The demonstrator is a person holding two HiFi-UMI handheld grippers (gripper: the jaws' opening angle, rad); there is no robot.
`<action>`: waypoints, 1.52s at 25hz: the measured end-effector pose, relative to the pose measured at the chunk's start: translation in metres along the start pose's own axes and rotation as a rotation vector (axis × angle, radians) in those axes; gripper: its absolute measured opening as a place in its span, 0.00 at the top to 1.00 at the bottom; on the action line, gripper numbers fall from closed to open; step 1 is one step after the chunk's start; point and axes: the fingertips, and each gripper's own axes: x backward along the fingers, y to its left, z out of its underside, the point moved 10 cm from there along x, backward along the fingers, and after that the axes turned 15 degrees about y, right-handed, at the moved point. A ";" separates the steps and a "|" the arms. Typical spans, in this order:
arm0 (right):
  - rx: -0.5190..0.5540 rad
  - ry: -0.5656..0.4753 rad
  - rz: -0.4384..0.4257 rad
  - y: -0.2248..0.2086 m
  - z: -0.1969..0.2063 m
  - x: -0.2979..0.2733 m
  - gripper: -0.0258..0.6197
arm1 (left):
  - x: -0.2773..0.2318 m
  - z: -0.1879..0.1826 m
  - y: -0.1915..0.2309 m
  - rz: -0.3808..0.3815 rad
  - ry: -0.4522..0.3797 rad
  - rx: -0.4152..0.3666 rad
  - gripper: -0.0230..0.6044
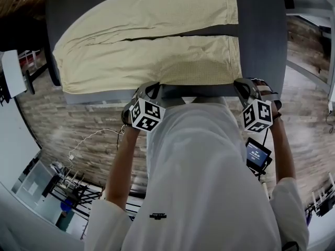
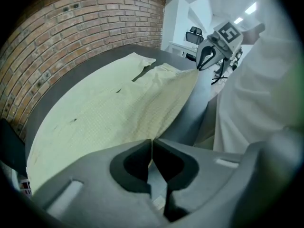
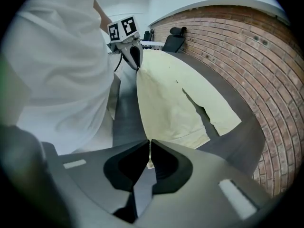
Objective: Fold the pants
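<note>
**Status.** Pants point(image 1: 146, 61) are lying flat and unfolded on surface point(image 1: 261, 35). Both legs are lying side by side w/ a narrow gap between them. In head view, hems are pointing R and waist end L. Near long edge is running along surface's front edge, just ahead of the person.

**Grip.**
- L hand-held gripper point(image 2: 152, 141) is pinching near edge approx. mid-length. Jaws are closed on the cloth, no gap showing.
- R hand-held gripper point(image 3: 149, 142) is pinching near leg at its hem corner. Jaws are likewise closed, w/ a sliver of fabric showing between them.
- Both are pointing steeply down.
- In each gripper view, cloth is rising to the opp. gripper's tips, so the held edge appears to be sitting slightly off surface.

**Progress.** No fold is showing yet. Grasp step looks complete, so this is judged to be the start of 1st fold.

**Remaining (est.).**
1. Carrying near leg over far leg.
2. Releasing.
3. Folding hem end toward waist.

**Caution.** L grip is sitting short of waist, so that end may be lagging and needing realignment.
</note>
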 end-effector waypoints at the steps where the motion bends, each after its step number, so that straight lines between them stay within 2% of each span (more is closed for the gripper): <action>1: -0.012 -0.013 0.001 -0.001 0.000 0.006 0.93 | 0.007 0.000 0.000 -0.007 -0.008 0.000 0.94; 5: -0.079 -0.065 0.032 -0.010 0.003 0.030 0.93 | 0.035 -0.006 0.002 -0.042 -0.035 -0.003 0.94; 11: -0.155 -0.126 0.128 -0.039 0.002 0.060 0.93 | 0.071 -0.027 0.021 -0.086 -0.087 0.001 0.94; 18: -0.160 -0.151 0.243 -0.080 -0.008 0.087 0.93 | 0.092 -0.059 0.064 -0.103 -0.130 -0.017 0.94; 22: -0.167 -0.159 0.293 -0.113 -0.017 0.095 0.93 | 0.106 -0.085 0.095 -0.146 -0.144 -0.040 0.94; 28: -0.199 -0.129 0.334 -0.169 -0.024 0.092 0.93 | 0.107 -0.126 0.136 -0.161 -0.156 -0.070 0.94; 38: -0.286 -0.064 0.331 -0.249 -0.056 0.060 0.93 | 0.076 -0.164 0.206 -0.138 -0.137 -0.021 0.94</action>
